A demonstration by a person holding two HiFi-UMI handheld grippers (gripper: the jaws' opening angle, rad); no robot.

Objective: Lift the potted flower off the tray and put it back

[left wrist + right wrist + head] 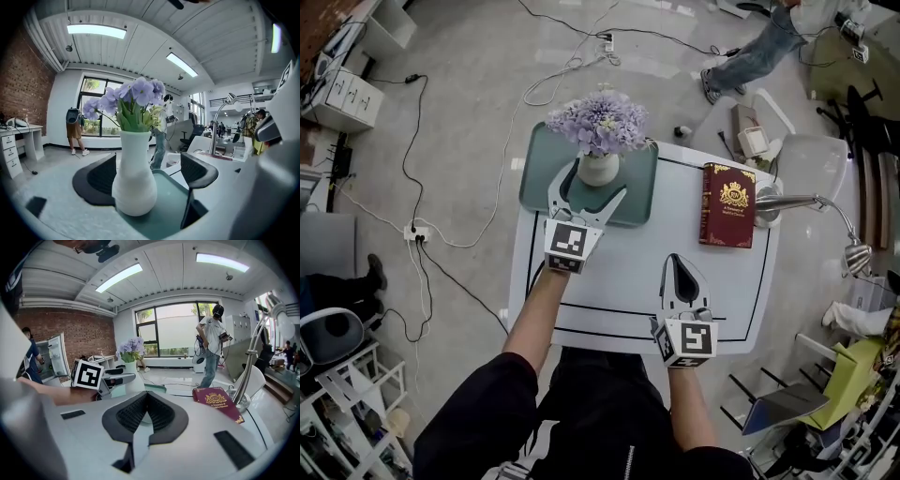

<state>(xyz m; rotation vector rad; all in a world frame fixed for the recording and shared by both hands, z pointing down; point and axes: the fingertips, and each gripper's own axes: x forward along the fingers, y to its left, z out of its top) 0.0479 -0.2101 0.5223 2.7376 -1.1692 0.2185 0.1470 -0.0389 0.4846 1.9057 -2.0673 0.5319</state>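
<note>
While the potted flower stands on the tray, the fingers of the left gripper flank it, spread wide; the right gripper fingers are closed, empty, over the table.

The left claw, white with black pads and a square-marker cube, sits at upper centre of the head view, carried on an extended bare forearm. Its jaws stand wide apart, one on each side of the white ceramic vase. The pad at frame right clears the vase; contact at the other pad cannot be judged.

The right claw, at lower centre-right, is carried nearer the body on a bent right arm. Its jaws are together with nothing between them.

Black sleeves cover both upper arms.
</note>
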